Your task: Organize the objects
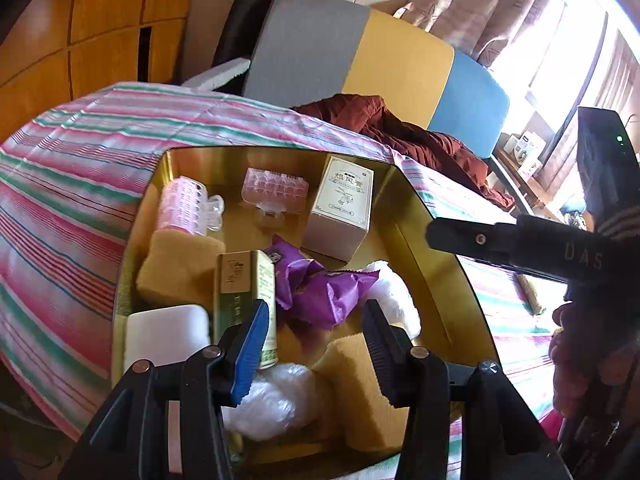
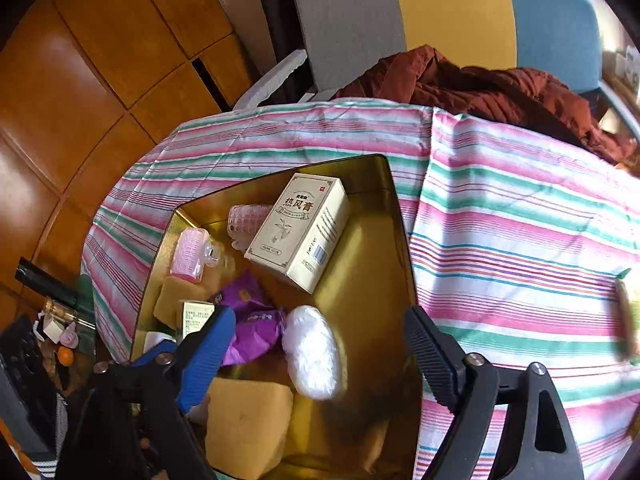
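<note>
Both grippers, left (image 1: 316,344) and right (image 2: 320,354), hung spread and empty over the tin (image 1: 420,216); remaining item (image 2: 626,320) lay on cloth at 3 o'clock, so right should approach flat, squeezing its long sides.

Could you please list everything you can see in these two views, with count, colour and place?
tin: 1, gold, on the striped cloth
cloth: 1, pink, green and white stripes, under the tin
cream box: 1, far end of the tin
green box: 1, near left in the tin
rollers: 2, pink, far left in the tin
sponges: at least 2, yellow, in the tin
wrappers: purple, tin centre
white pad: 1, beside the wrappers
jacket: 1, maroon, behind the cloth
left tongs: open, above the tin
right tongs: open, above the tin
</note>
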`<action>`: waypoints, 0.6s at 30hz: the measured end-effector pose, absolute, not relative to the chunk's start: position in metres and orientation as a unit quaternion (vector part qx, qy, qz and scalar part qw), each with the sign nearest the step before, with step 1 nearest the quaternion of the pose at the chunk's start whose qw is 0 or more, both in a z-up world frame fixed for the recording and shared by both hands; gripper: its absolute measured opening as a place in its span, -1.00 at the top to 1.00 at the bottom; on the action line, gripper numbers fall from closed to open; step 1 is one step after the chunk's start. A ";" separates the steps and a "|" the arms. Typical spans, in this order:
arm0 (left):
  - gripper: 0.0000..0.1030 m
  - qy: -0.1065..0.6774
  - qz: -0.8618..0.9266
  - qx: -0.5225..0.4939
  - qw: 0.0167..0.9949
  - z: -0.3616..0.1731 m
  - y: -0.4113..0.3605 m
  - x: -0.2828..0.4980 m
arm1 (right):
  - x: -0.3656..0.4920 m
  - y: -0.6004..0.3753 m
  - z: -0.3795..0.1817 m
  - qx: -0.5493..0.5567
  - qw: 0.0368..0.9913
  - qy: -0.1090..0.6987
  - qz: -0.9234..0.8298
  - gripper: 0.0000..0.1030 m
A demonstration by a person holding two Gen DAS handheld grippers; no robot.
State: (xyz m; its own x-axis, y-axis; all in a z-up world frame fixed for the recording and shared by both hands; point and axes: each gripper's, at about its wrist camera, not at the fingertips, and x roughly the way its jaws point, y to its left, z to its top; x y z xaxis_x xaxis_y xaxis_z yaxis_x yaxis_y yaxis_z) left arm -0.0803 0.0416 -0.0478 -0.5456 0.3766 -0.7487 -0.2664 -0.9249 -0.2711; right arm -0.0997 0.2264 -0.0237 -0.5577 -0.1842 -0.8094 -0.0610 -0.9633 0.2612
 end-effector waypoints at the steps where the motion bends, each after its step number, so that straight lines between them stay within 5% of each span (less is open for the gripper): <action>1: 0.06 -0.056 0.880 -0.438 0.177 -0.047 0.041 -0.077 | -0.096 0.225 -0.022 0.464 0.032 -0.124 -0.877 -0.87; 3: 0.06 -0.043 0.884 -0.434 0.166 -0.044 0.039 -0.073 | -0.088 0.222 -0.019 0.454 0.025 -0.109 -0.884 -1.00; 18: 0.06 0.006 0.909 -0.394 0.134 -0.018 0.039 -0.048 | -0.044 0.203 -0.011 0.420 -0.017 -0.017 -0.907 -0.99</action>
